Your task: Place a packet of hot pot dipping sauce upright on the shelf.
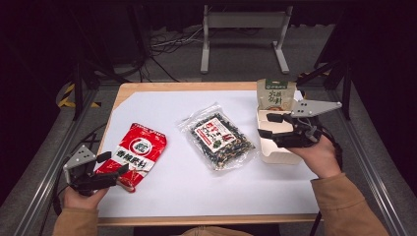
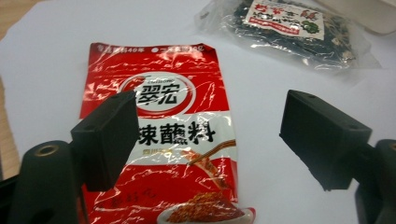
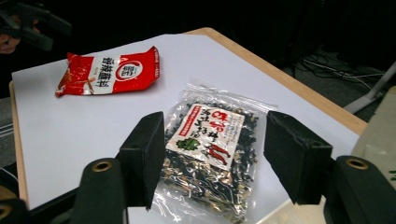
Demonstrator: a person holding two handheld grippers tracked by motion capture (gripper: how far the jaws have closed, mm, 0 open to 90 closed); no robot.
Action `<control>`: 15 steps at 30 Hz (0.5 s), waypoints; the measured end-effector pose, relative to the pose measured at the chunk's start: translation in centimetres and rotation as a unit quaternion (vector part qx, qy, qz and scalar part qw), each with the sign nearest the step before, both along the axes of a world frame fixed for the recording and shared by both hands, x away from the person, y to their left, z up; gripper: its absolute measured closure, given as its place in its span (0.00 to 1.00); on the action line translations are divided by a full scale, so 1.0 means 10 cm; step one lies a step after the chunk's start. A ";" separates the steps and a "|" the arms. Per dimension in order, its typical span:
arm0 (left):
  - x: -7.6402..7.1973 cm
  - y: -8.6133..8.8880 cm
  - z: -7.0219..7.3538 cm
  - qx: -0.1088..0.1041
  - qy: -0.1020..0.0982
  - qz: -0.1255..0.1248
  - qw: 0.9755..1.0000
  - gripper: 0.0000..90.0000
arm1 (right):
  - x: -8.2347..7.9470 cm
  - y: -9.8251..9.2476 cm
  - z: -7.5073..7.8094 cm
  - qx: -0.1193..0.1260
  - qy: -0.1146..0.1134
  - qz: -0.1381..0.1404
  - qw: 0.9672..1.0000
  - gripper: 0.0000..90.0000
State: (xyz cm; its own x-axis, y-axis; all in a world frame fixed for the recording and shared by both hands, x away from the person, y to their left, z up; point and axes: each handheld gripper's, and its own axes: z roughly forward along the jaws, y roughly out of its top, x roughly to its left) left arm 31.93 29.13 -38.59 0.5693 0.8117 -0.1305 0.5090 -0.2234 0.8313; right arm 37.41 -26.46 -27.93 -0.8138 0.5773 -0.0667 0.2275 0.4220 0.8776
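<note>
Crinkly clear seaweed packet lay mid-table, light and slippery; right gripper hovered unclenched over it, left gripper released above the red sachet; best pinched at an edge seam

Your red seasoning packet lies flat at the sheet's left. Your clear dark-filled bag lies flat, centre, well apart.

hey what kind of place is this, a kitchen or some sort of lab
Most likely a lab or recording workspace, not a kitchen: a wooden table covered with a white sheet stands among dark surroundings, metal frame rails run along its sides, and loose cables lie on the floor behind.
</note>
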 end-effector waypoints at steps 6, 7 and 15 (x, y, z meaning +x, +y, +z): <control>0.18 0.21 0.10 -0.011 0.034 0.003 0.999 0.15 | -0.03 0.11 -0.11 0.001 0.001 0.022 1.000 0.41; 0.22 0.23 0.11 -0.006 0.037 0.003 0.999 0.14 | -0.03 0.13 -0.12 0.003 0.002 0.025 1.000 0.41; 0.46 0.36 0.08 -0.011 0.096 0.018 0.995 0.16 | -0.01 0.32 -0.28 0.001 0.018 0.048 0.999 0.41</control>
